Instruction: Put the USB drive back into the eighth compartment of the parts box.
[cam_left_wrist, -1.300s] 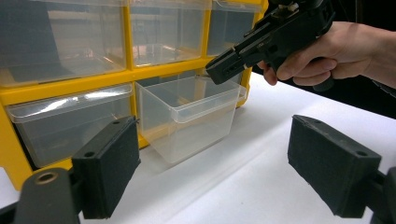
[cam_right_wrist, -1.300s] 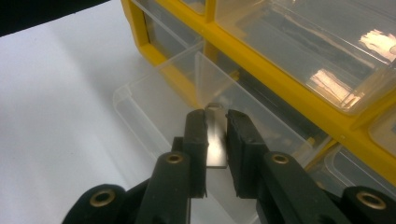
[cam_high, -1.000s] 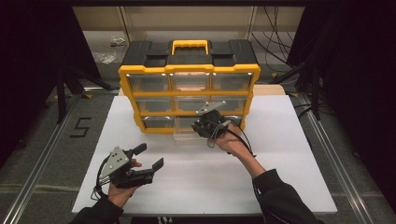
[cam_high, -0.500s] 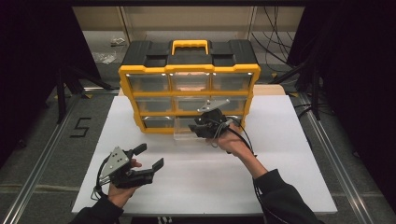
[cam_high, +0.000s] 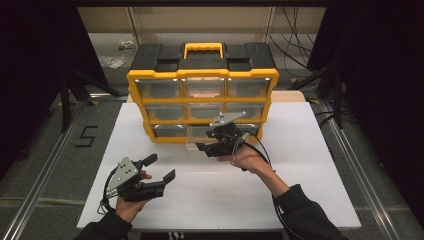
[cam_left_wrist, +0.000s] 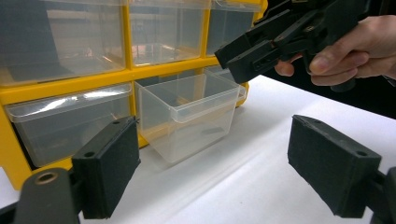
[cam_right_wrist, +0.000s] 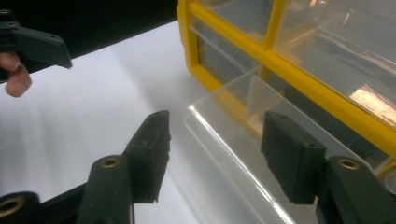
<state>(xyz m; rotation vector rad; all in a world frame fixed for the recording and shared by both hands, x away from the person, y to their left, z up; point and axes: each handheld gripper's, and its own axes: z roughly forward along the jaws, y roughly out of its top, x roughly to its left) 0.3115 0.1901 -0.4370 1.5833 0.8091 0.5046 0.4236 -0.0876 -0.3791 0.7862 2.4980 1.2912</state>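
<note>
A yellow and black organizer (cam_high: 202, 75) with clear drawers stands at the back of the white table. Its bottom middle drawer (cam_high: 196, 139) is pulled out and looks empty (cam_left_wrist: 187, 112). My right gripper (cam_high: 204, 148) hovers just right of that drawer's front. Its jaws have just been opening, and the drawer's front rim (cam_right_wrist: 224, 140) lies beyond the gap, not pressed by either pad. The right gripper (cam_left_wrist: 243, 56) also appears in the left gripper view. My left gripper (cam_high: 161, 167) rests open near the front left, nothing between its pads (cam_left_wrist: 112, 163).
The white tabletop (cam_high: 300, 165) has bare room in front of the organizer and to its right. The other drawers (cam_high: 160, 87) are pushed in. Dark floor with metal rails (cam_high: 45, 170) surrounds the table.
My right gripper's jaws have spread apart and the hand has drawn slightly back from the pulled-out drawer. The left gripper has stayed put.
</note>
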